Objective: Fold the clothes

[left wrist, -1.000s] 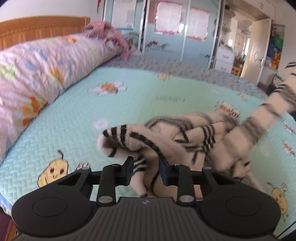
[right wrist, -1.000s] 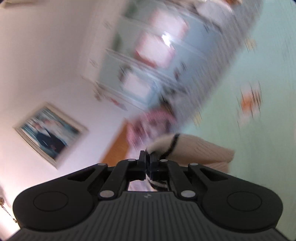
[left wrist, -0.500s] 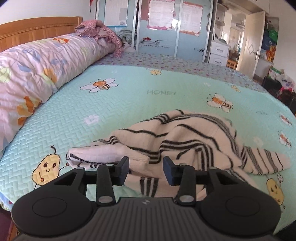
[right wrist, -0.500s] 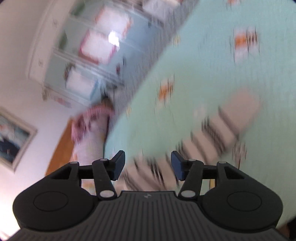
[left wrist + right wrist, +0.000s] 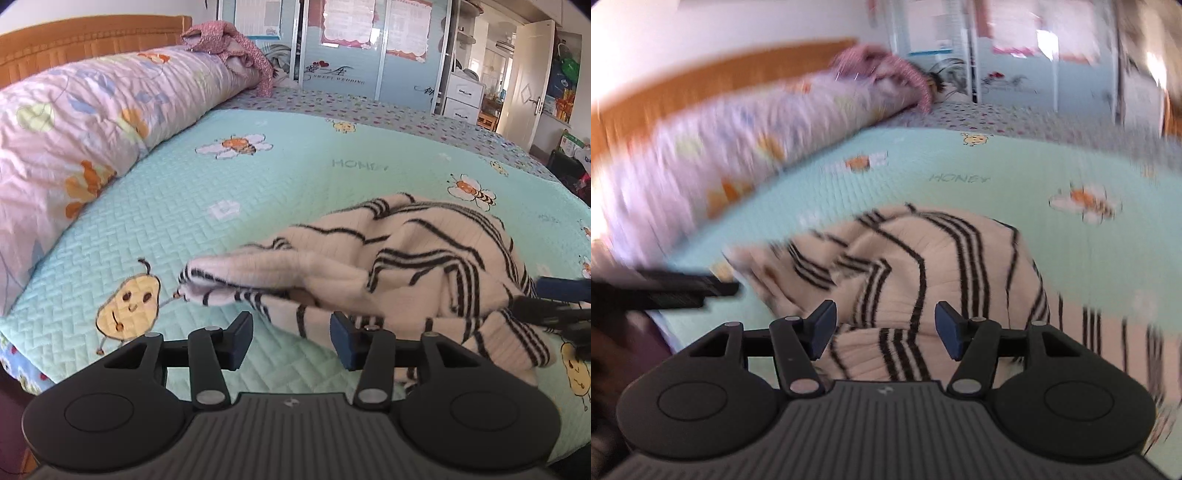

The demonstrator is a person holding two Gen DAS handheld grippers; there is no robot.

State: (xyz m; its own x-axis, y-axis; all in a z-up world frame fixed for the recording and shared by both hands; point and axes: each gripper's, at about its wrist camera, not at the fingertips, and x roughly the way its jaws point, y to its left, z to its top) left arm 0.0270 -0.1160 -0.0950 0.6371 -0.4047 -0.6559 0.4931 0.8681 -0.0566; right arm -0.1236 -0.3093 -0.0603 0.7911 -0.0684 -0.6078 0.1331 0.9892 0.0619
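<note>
A cream sweater with black stripes (image 5: 413,258) lies crumpled on the mint quilted bedspread (image 5: 280,177). One sleeve end points left toward the printed pear. My left gripper (image 5: 291,338) is open just in front of the sweater's near edge, with nothing between its fingers. The right gripper's tips (image 5: 554,299) show at the right edge of the left wrist view, against the sweater. In the blurred right wrist view the right gripper (image 5: 884,332) is open low over the sweater (image 5: 923,266), its fingers on either side of a fold without pinching it. The left gripper (image 5: 683,290) enters there from the left.
A long pink floral bolster (image 5: 85,125) lies along the wooden headboard (image 5: 74,40) at the left, with a pink garment (image 5: 229,40) on its far end. Wardrobe doors (image 5: 369,40) and an open door (image 5: 524,70) stand beyond the bed. The bed's near edge is just below my grippers.
The right gripper let go of the sleeve it held up and swung down over the sweater. The sweater dropped onto the bed. My left gripper opened wider and drew back slightly.
</note>
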